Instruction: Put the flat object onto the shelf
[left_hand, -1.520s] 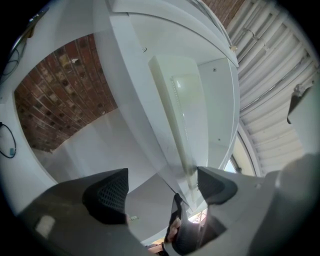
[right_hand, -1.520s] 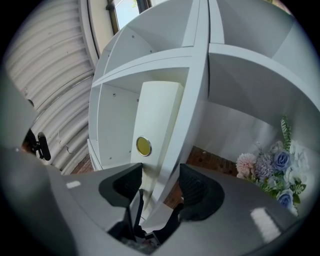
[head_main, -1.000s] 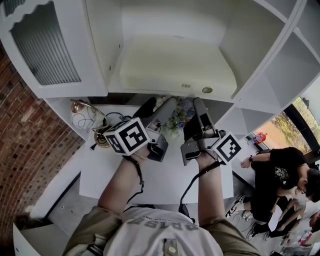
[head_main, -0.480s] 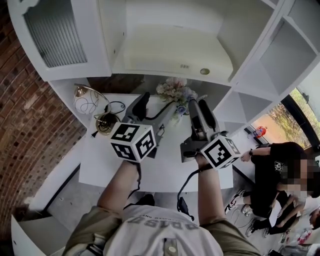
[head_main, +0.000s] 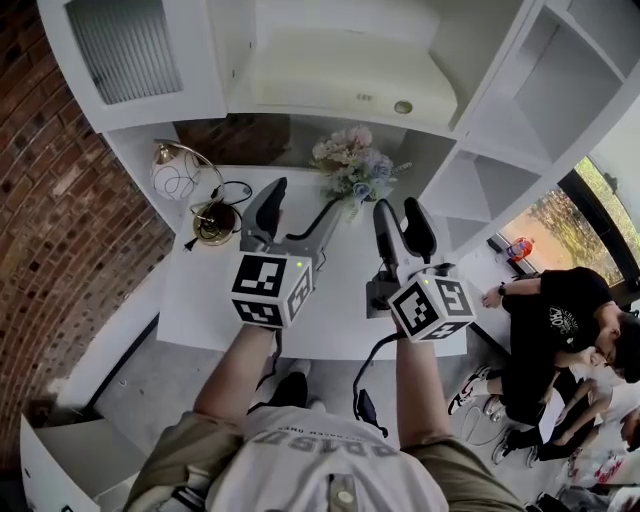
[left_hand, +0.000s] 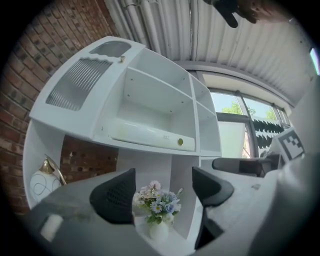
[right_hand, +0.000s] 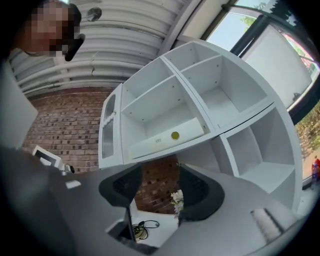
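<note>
Resting on the shelf (head_main: 300, 114), the flat object (head_main: 350, 75) lies with its long side along the shelf's front edge and its round button (head_main: 403, 106) toward the right end. Both grippers hang below and in front of the shelf, well apart from the object. The left gripper (head_main: 300, 205) is wide and empty, its jaws having just been closing a little. The right gripper (head_main: 402, 215) is half parted and holds nothing. Neither hand looks clearly nearer, and the placing seems done.
</note>
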